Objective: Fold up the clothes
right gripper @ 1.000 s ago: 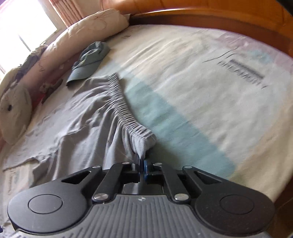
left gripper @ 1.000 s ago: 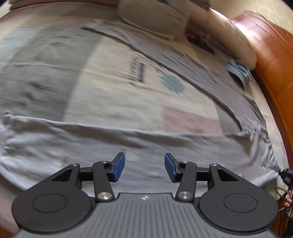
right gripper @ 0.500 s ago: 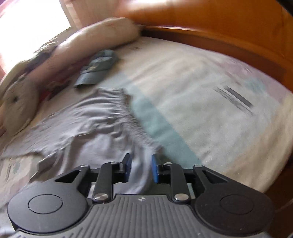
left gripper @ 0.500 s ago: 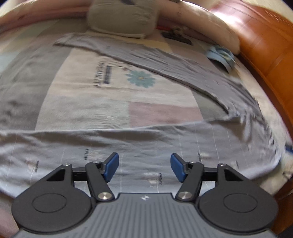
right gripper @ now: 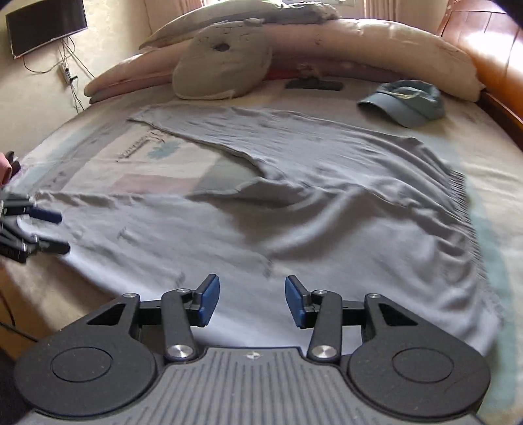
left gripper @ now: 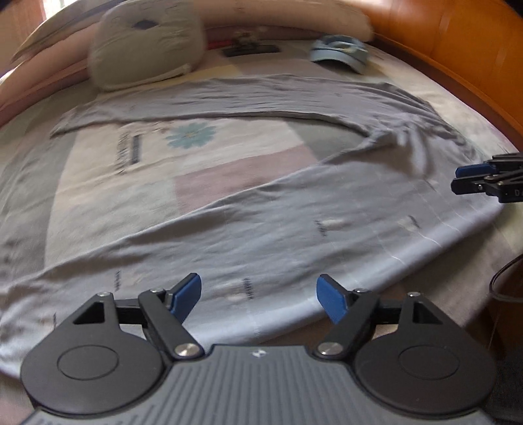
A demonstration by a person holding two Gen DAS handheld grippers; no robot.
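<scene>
A wide bed (right gripper: pixel 425 140) fills the room, covered by a patchwork-print sheet in pale blocks of cream, pink, grey and teal with a blue flower motif (left gripper: pixel 191 135). A glossy orange-brown wooden frame (left gripper: pixel 457 59) curves round its far side. Long pinkish bolsters (right gripper: pixel 376 42) line the head, with a round, dimpled grey cushion (right gripper: pixel 222 62) leaning against them. A blue cap (right gripper: pixel 405 101) lies just in front of the bolsters, and a dark flat screen (right gripper: pixel 45 26) hangs on the cream wall with loose cables beneath it.

Grey trousers (right gripper: pixel 261 229) of soft, thin knit lie spread flat across the bed, legs splayed apart in a V, the gathered elastic waistband (right gripper: pixel 464 209) ruffled at one side and soft creases around the crotch.

The left tool (left gripper: pixel 258 294) hovers over the near leg, its blue-padded fingers wide apart and holding nothing. The right tool (right gripper: pixel 251 299) hangs over the seat of the trousers, fingers likewise spread and empty.
</scene>
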